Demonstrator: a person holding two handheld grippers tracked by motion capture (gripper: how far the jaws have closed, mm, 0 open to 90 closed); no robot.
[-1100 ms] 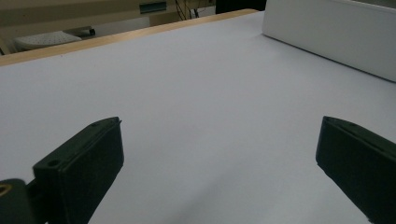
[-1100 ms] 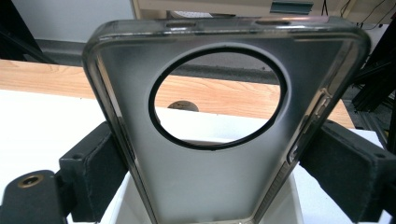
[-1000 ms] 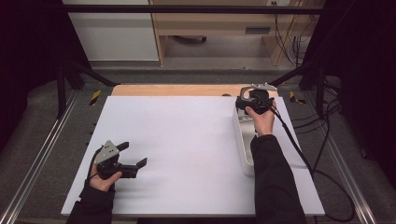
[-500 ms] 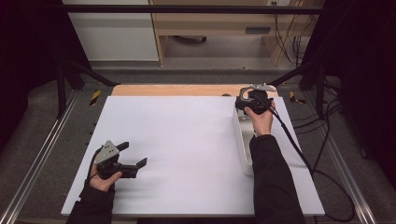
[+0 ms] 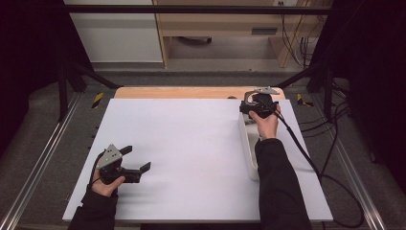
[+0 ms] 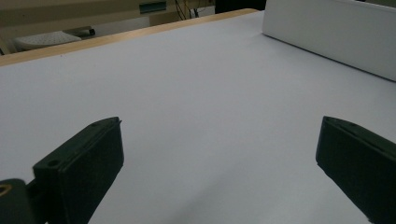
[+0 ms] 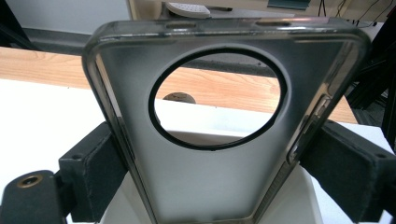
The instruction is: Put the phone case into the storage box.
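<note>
A translucent grey phone case (image 7: 210,186) with a large round camera hole stands upright between the jaws of my right gripper (image 7: 217,158), which is shut on its two side edges. In the high view that right gripper (image 5: 256,106) holds the case (image 5: 247,97) over the far end of a long white tray (image 5: 248,153) at the table's right. My left gripper (image 5: 137,158) rests low at the near left of the white table top (image 5: 191,143). Its jaws are wide open with nothing between them, as the left gripper (image 6: 224,154) view shows.
A wooden strip (image 5: 191,92) runs along the table's far edge, with a small round dark thing (image 7: 177,97) on it. The white tray's side wall (image 6: 327,32) stands ahead of the left gripper. A black cable (image 5: 306,158) trails from the right gripper across the table's right side.
</note>
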